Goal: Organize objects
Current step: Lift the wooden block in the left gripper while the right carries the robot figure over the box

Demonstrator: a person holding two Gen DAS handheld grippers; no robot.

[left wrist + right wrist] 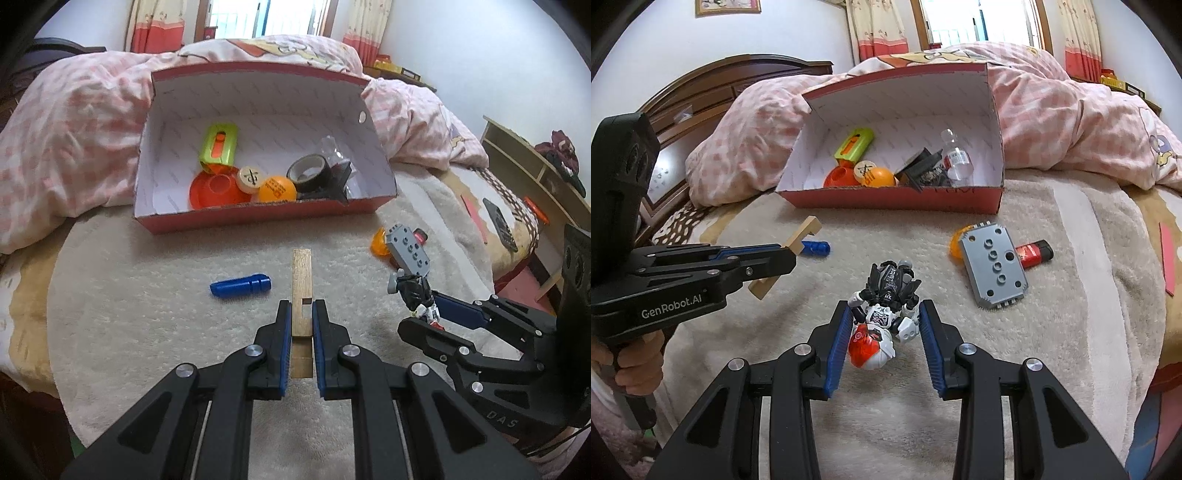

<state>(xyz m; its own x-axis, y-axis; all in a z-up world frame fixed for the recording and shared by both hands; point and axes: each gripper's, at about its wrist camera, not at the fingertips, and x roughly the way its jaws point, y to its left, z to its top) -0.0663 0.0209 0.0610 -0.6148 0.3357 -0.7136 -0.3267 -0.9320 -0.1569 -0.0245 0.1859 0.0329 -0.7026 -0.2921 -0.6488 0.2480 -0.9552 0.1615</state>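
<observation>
My left gripper [301,308] is shut on a notched wooden stick [301,269], which points toward the red shoe box [258,219]. From the right wrist view, this gripper [790,254] holds the stick [807,229] off the blanket. My right gripper [884,308] is shut on a black, white and red toy robot [892,280]. In the left wrist view the right gripper [424,314] and the robot [415,288] are at right. The box [886,199] holds a green toy, an orange ball, a tape roll, a bottle and more.
A blue cylinder [240,285], a grey studded plate [993,269], an orange piece [955,242] and a red-black lighter [1034,253] lie on the cream blanket. A pink quilt [74,129] is heaped behind the box. The bed edge drops off at right.
</observation>
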